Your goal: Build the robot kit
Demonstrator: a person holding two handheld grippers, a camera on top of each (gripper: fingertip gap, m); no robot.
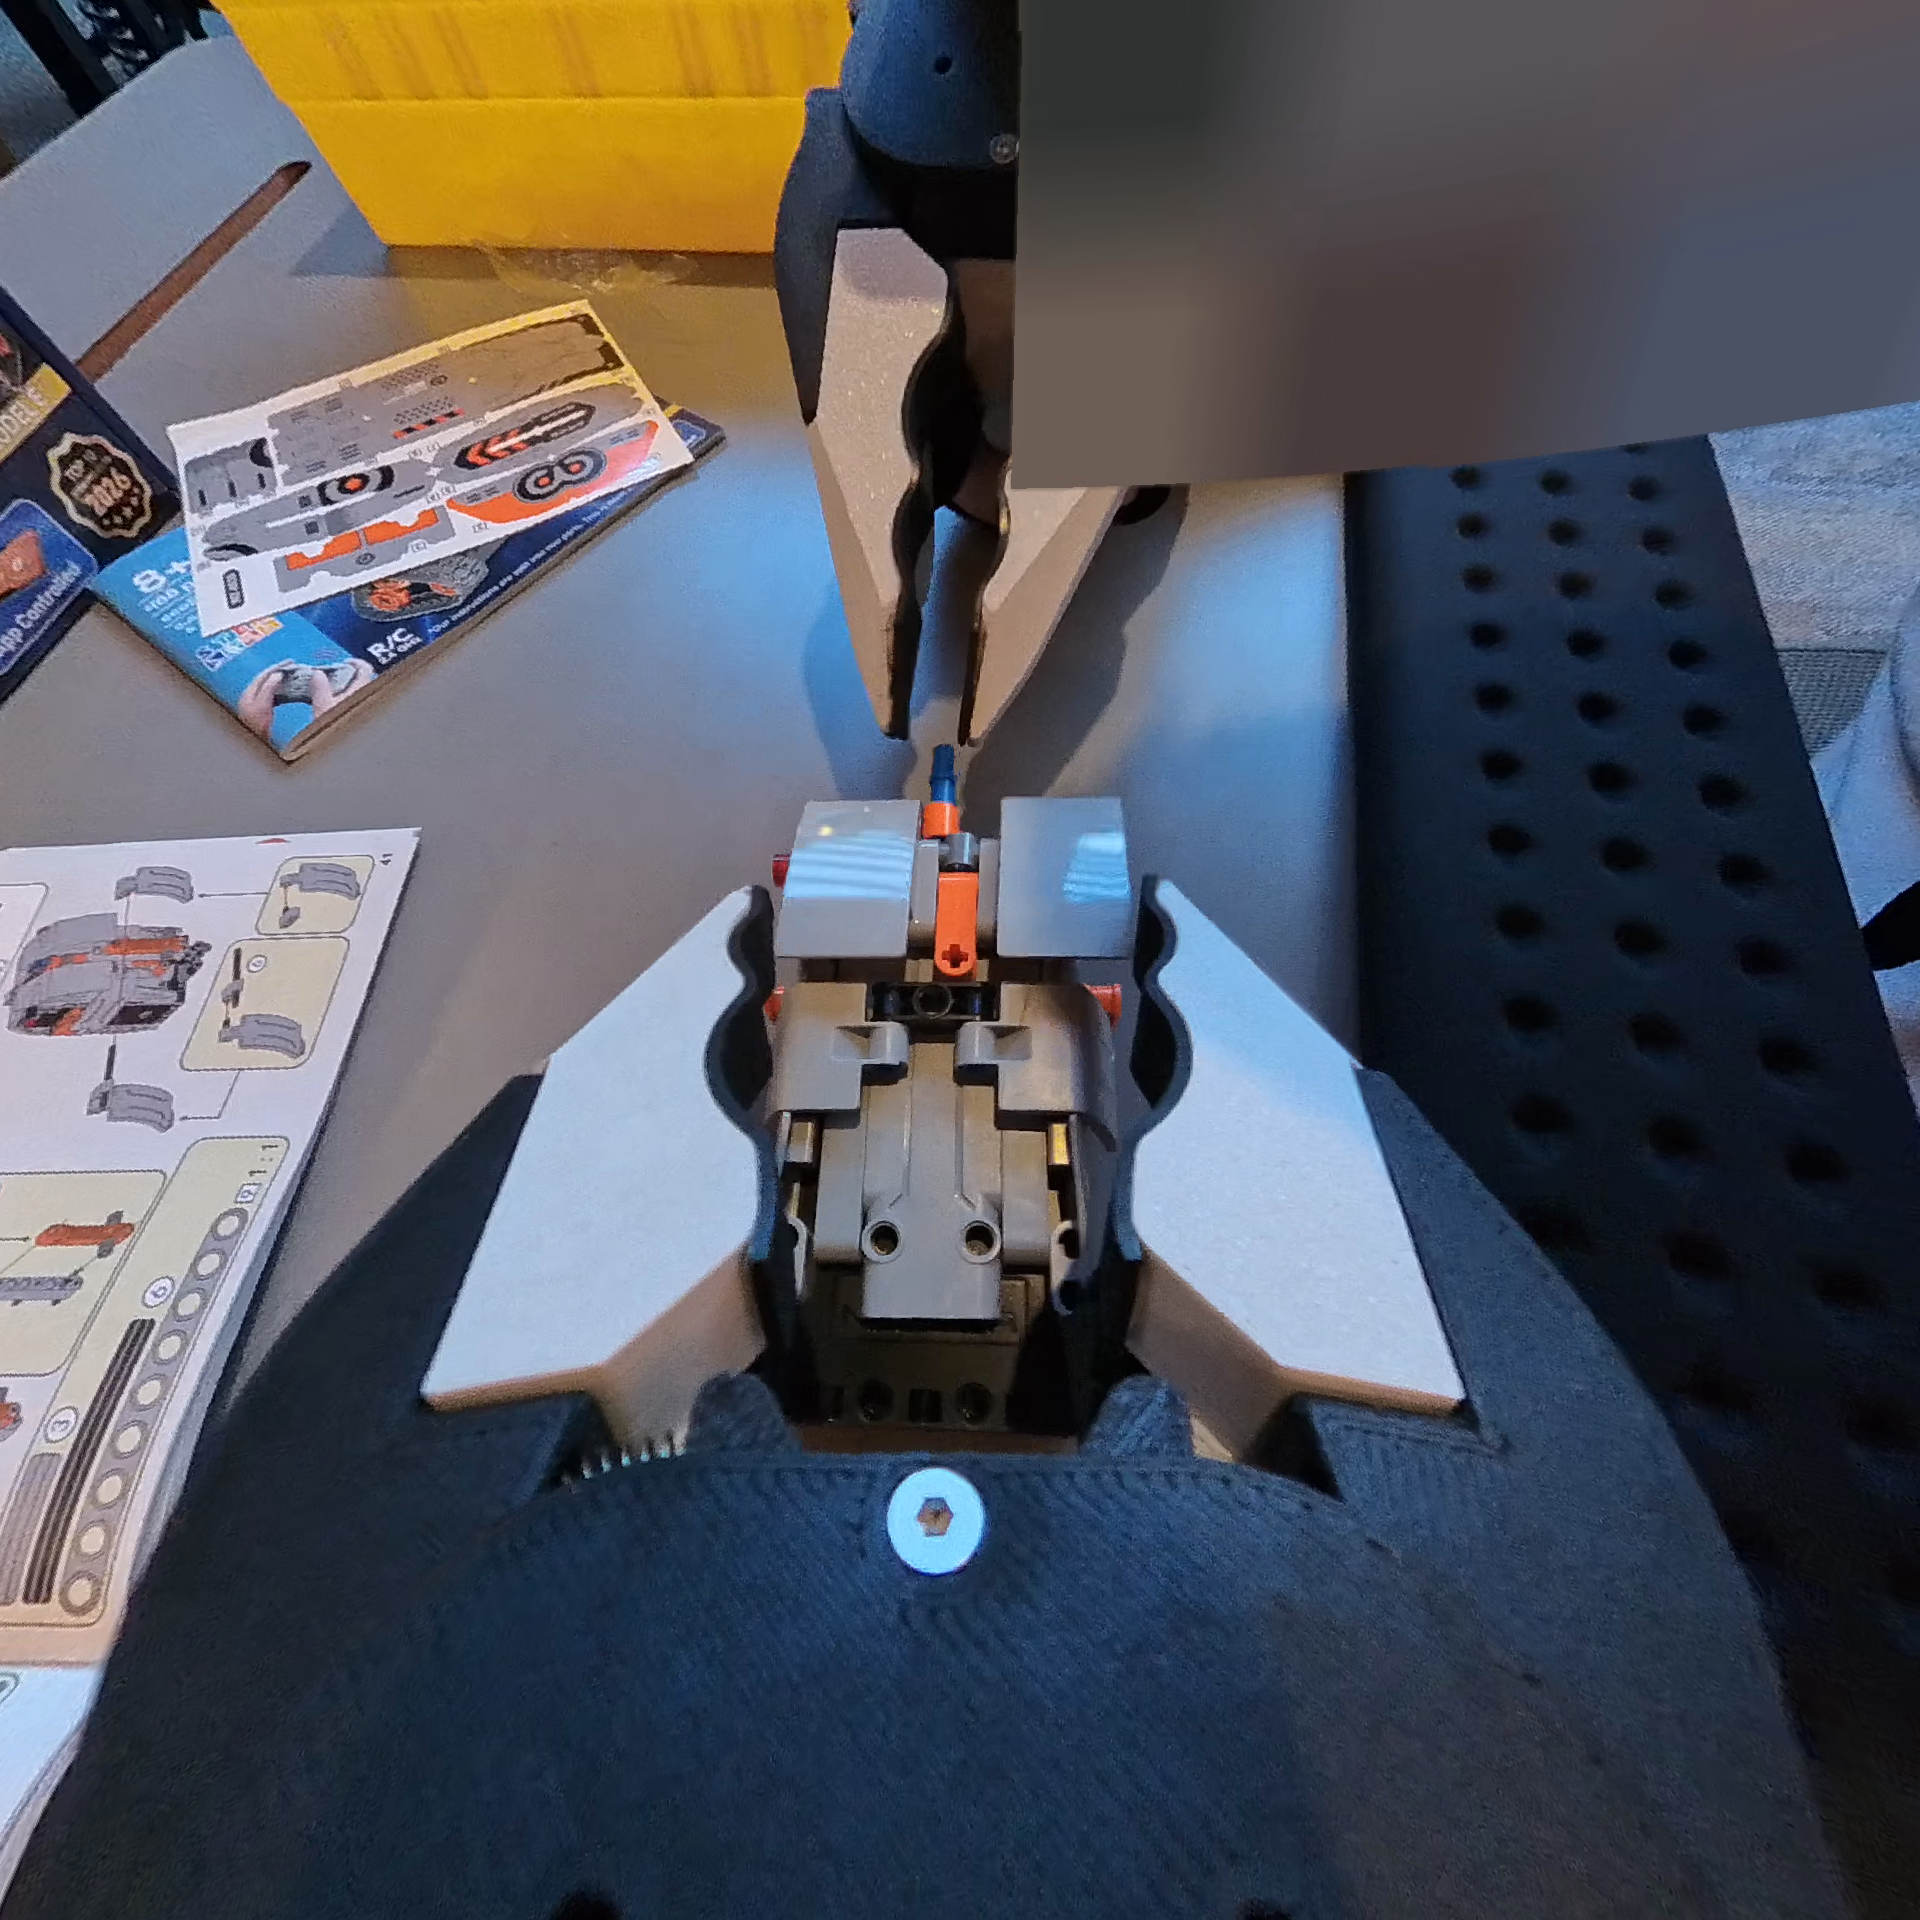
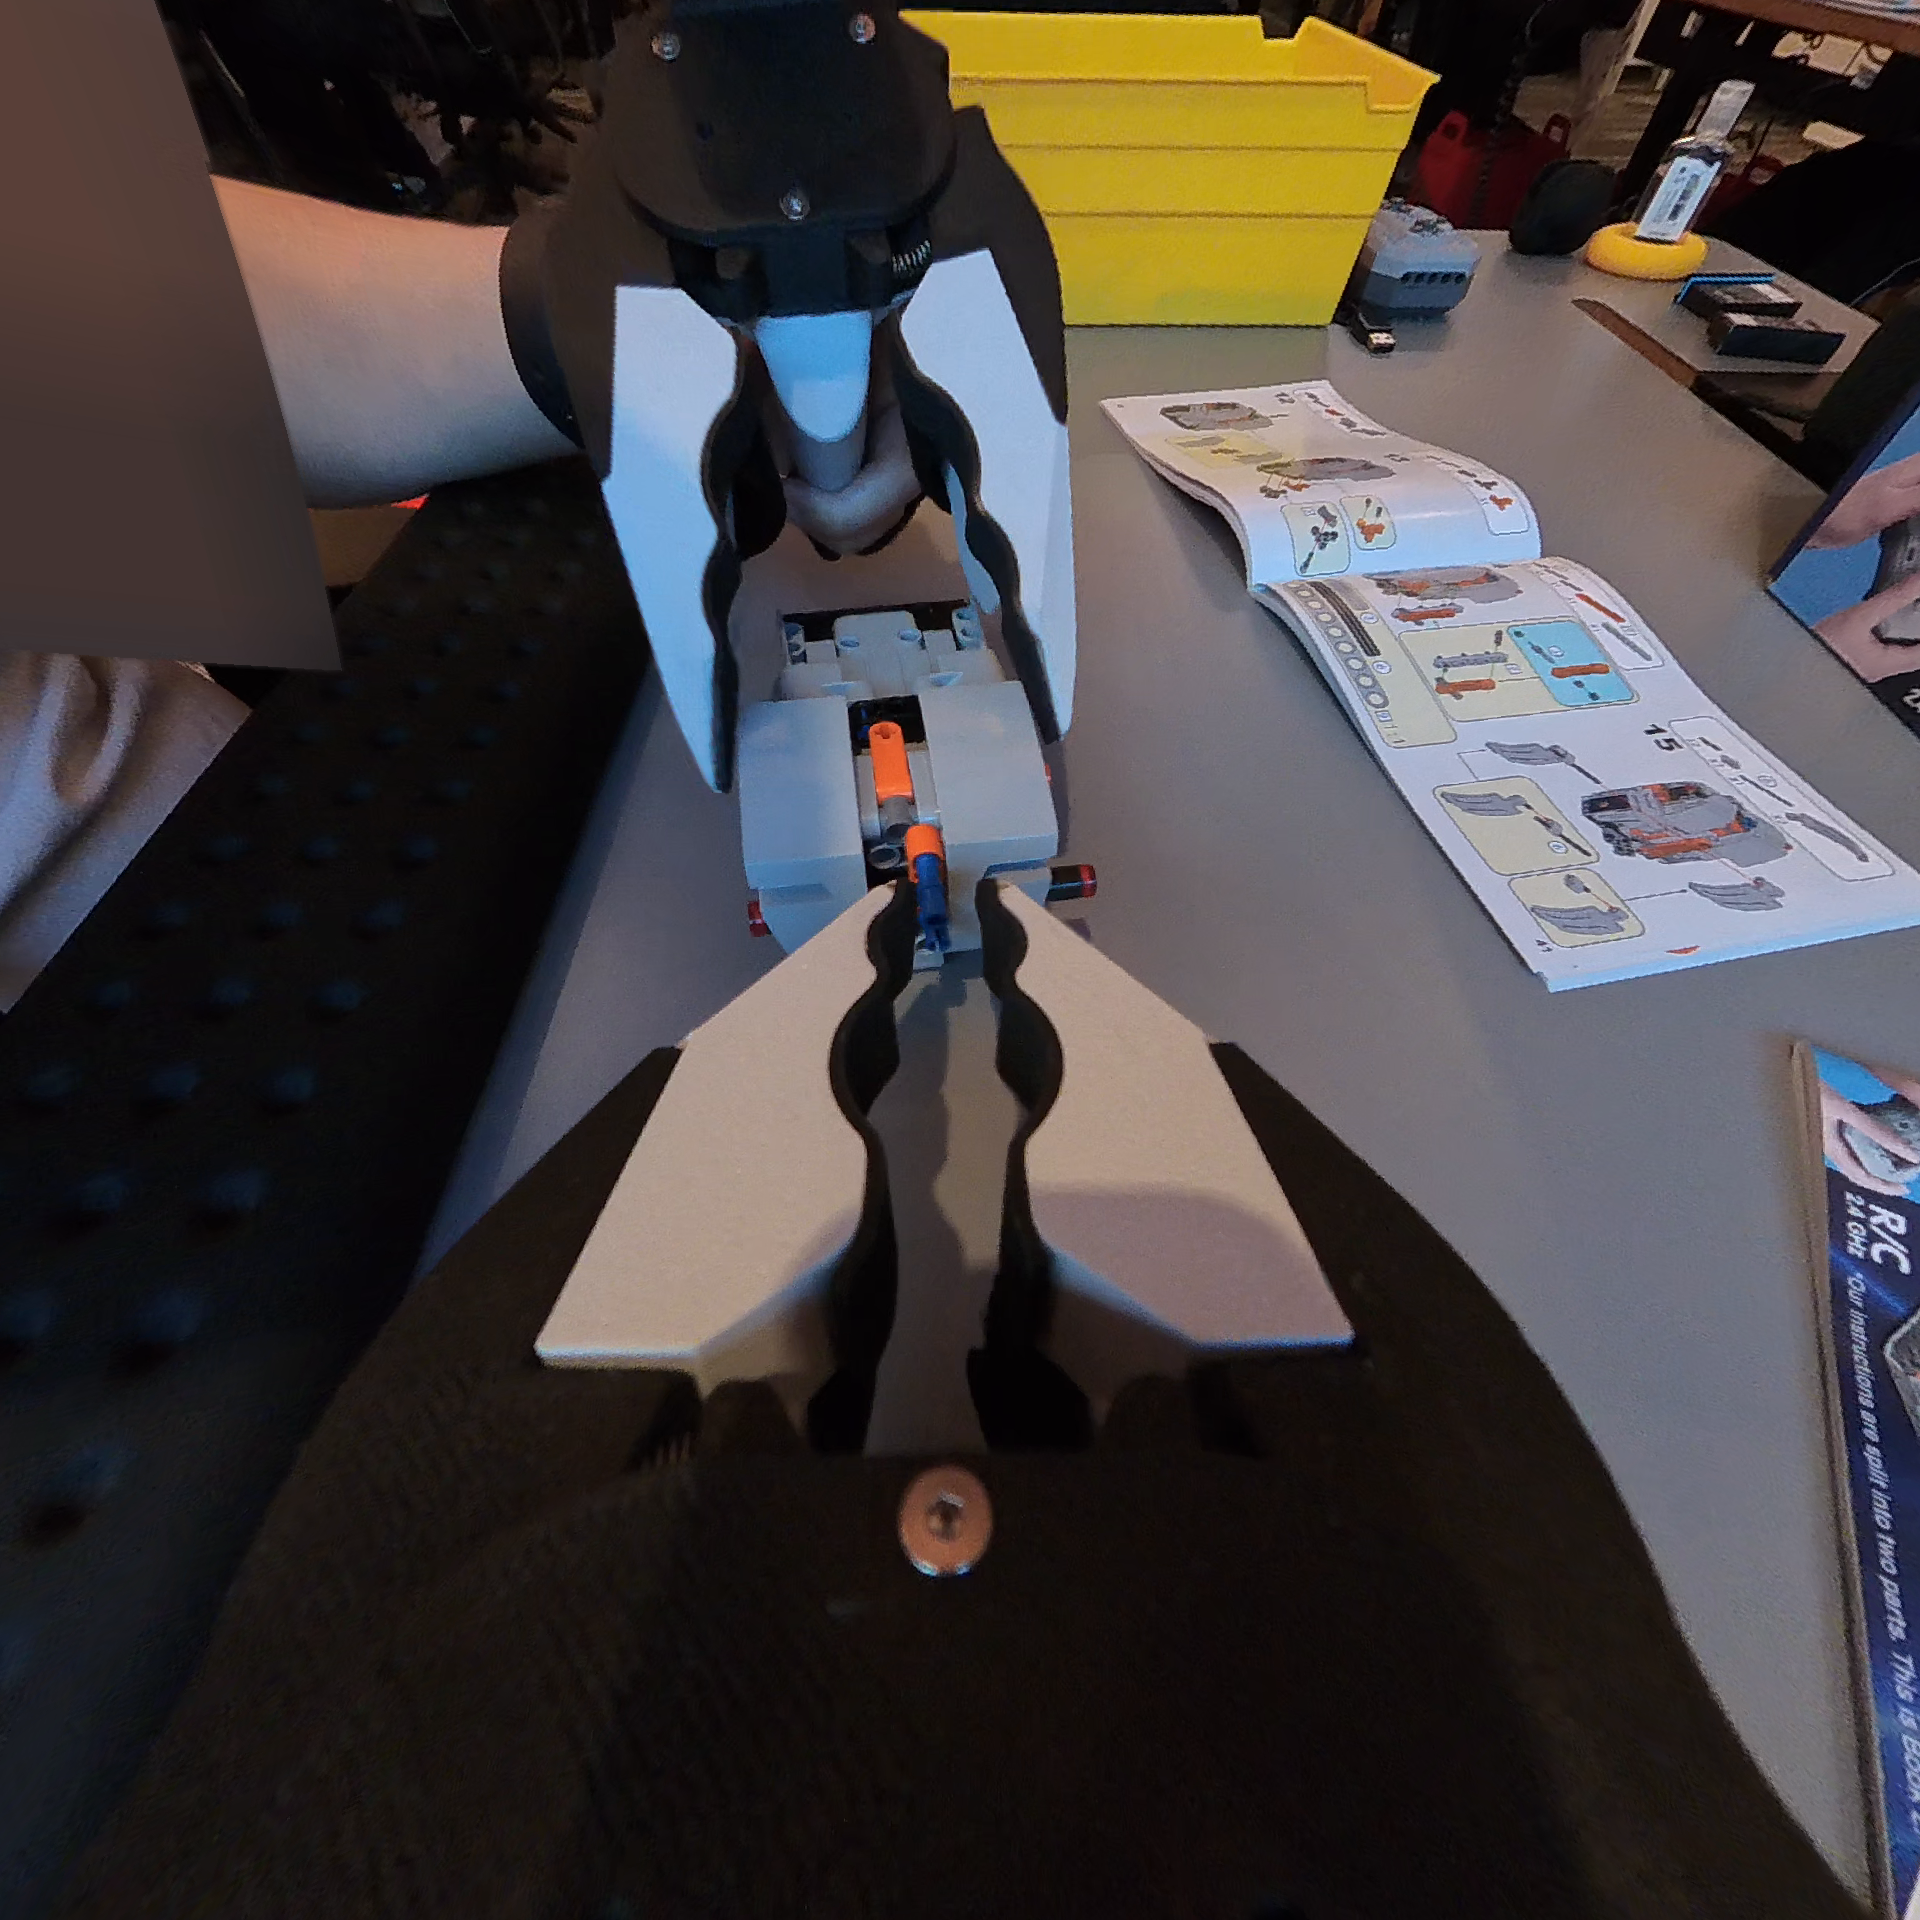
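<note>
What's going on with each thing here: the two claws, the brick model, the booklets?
left gripper: shut on the grey brick model.
right gripper: slightly open, tips either side of the blue pin.
blue pin: sticking out of the model's end.
instruction booklet: lying open.
sticker sheet: flat on another booklet.

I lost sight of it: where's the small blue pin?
The blue pin sticks out of the grey brick model's front end, between the right gripper's fingers.

The left tool hides the brick model's sides.
</note>
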